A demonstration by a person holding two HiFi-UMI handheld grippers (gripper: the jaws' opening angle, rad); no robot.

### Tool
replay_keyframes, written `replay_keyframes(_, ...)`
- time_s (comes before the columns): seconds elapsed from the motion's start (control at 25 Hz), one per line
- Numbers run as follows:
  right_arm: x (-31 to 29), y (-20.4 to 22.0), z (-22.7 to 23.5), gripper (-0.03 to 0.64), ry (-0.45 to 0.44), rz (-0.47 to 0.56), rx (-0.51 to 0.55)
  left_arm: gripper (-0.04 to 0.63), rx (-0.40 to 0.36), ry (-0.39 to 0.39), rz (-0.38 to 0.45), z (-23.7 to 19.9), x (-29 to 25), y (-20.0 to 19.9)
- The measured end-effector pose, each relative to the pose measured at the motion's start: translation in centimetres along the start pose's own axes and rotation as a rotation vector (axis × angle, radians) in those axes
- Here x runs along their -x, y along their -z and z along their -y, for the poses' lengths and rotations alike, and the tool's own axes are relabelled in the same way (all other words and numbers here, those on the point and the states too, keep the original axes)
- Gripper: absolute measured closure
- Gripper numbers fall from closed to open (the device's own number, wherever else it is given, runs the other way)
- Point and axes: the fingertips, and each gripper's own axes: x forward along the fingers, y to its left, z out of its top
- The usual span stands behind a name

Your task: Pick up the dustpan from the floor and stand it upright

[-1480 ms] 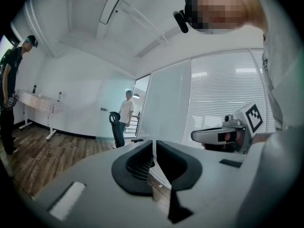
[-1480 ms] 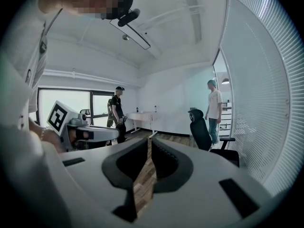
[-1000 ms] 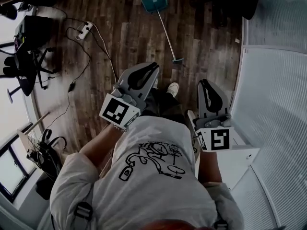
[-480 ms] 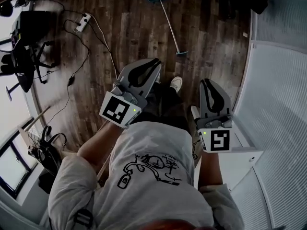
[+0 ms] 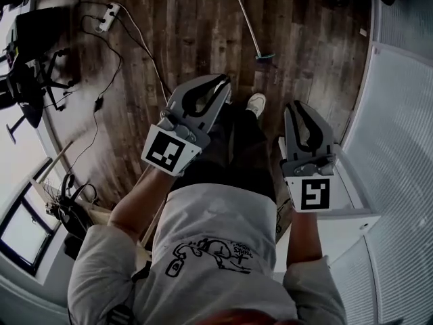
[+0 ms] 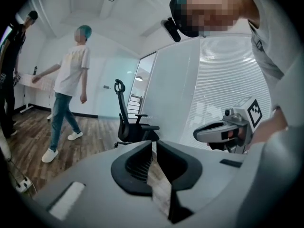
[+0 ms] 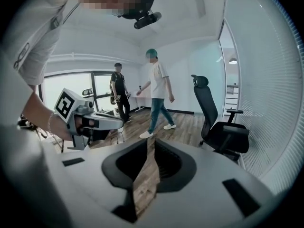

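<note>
Left gripper (image 5: 222, 87) and right gripper (image 5: 293, 105), jaws together and empty, are held side by side, pointing slightly down.

Wood floor (image 5: 196, 39), black office chair (image 7: 219, 127), slatted blinds (image 7: 270, 80).

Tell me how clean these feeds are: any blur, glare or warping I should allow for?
Head view: dim, dark floor, washed-out window at left, wide-angle bending. Left gripper view: bright, sharp, circular fisheye with black corners. Right gripper view: the same, blinds curve strongly.
</note>
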Motion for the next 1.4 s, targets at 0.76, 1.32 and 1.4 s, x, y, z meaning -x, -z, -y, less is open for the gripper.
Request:
replay_keyframes(0.76,-11.8,18.2,4.1,0.534,-0.055,-0.122,0.039,0.572,0.006,0.051,-0.098,-5.9,-9.5,18.3)
replay_keyframes(1.32,-18.4,33.8,6.6,0.517,-0.122,-0.144,0.104,0.571,-0.148,0.165,-0.142,-8.3,-15.8,31.1)
replay_keyframes(1.4,-19.5,35.2,6.9,0.514,-0.125,-0.129,0.105,0.566,-0.16,0.183,-0.148,-8.9,-16.6,33.0)
